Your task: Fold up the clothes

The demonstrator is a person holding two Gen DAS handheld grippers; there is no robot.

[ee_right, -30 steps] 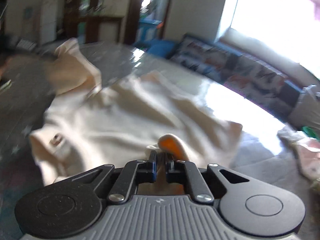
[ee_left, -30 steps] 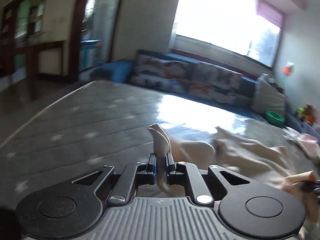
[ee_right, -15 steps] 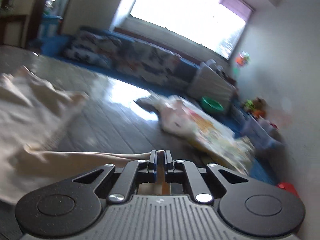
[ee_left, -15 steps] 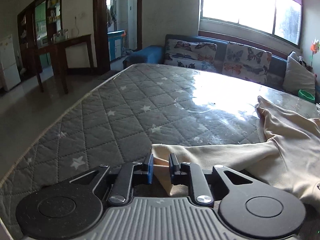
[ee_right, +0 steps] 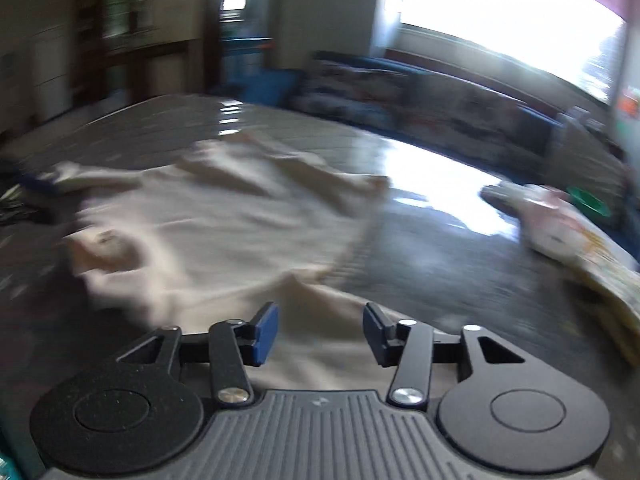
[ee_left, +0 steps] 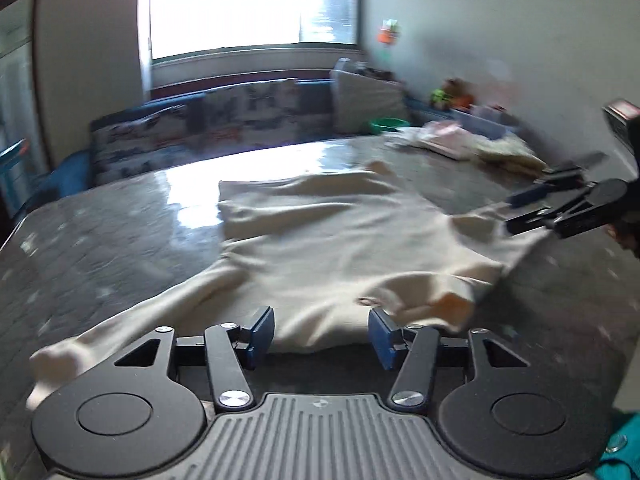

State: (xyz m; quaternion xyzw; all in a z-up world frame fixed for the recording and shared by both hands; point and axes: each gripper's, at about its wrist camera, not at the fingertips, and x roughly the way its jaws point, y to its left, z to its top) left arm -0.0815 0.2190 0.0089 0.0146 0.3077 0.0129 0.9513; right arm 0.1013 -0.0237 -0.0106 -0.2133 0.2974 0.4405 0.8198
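Observation:
A cream long-sleeved shirt (ee_left: 320,248) lies spread out on the grey quilted mattress (ee_left: 100,248); it also shows in the right wrist view (ee_right: 224,232). My left gripper (ee_left: 322,334) is open and empty, just above the shirt's near edge, with one sleeve (ee_left: 100,340) trailing to its left. My right gripper (ee_right: 320,334) is open and empty over the other sleeve; it also shows in the left wrist view (ee_left: 532,212) at the shirt's right side. Both views are blurred.
A pile of other clothes (ee_left: 472,144) lies at the mattress's far right corner, and shows in the right wrist view (ee_right: 568,232). A blue sofa with patterned cushions (ee_left: 224,124) and a green bowl (ee_left: 386,123) stand beyond the mattress under the window.
Both grippers were shut on the shirt's sleeves half a second ago. Both have now opened and let go, and the shirt lies spread on the mattress. Both cameras have swung towards the shirt.

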